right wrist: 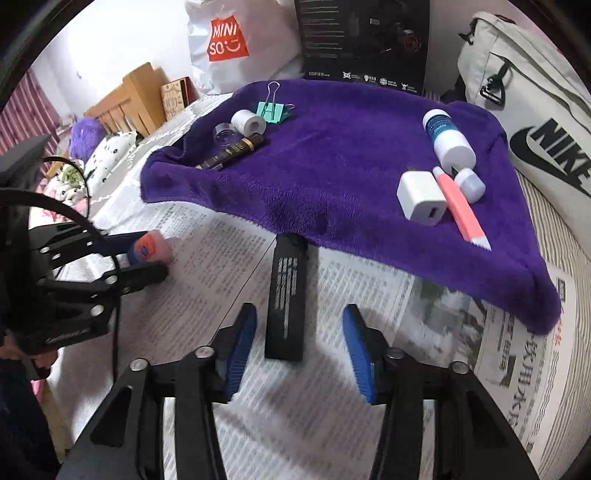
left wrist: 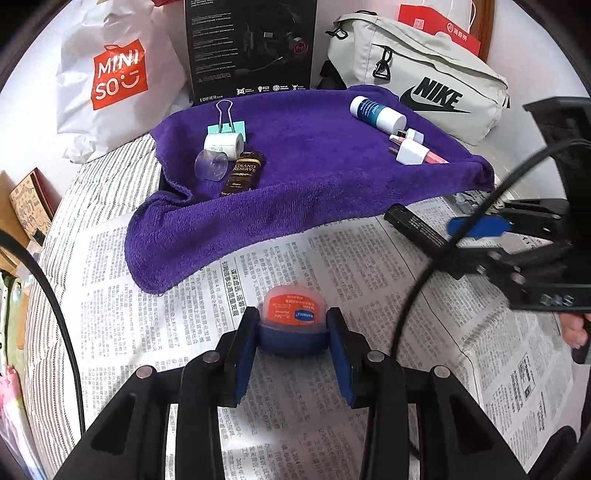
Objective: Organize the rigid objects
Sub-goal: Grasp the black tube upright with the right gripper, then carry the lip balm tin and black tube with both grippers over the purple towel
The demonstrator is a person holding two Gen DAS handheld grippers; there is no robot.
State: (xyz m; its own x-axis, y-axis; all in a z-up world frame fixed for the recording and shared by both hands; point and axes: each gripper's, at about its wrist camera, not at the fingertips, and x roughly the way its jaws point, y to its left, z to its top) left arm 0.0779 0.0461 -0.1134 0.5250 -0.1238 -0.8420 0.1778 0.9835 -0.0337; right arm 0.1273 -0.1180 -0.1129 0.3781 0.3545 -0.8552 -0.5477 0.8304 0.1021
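1. Left gripper has its blue pads pressed on a little round jar with an orange lid, held over the newspaper. Right gripper has its jaws apart, one on each side of a long black bar that lies flat on the paper; the pads do not touch it.
2. Newspaper covers a striped sheet. Its small print is too blurry to read.
3. Behind it a purple towel is spread out, with one edge hanging onto the paper.
4. At the back stand a white bag that says MINISO, a black box marked EDIFIER, and a grey bag that says NIKE. A red paper bag peeks out behind, mostly hidden.
5. On the right of the towel lie a white and blue bottle, a white plug, a pink tube and a small white cap.
6. On the left of the towel are a dark tube that says GRAND RESERVE, a white roll, a clear cup and a green clip.
7. Writing on the jar lid is upside down and hard to make out.
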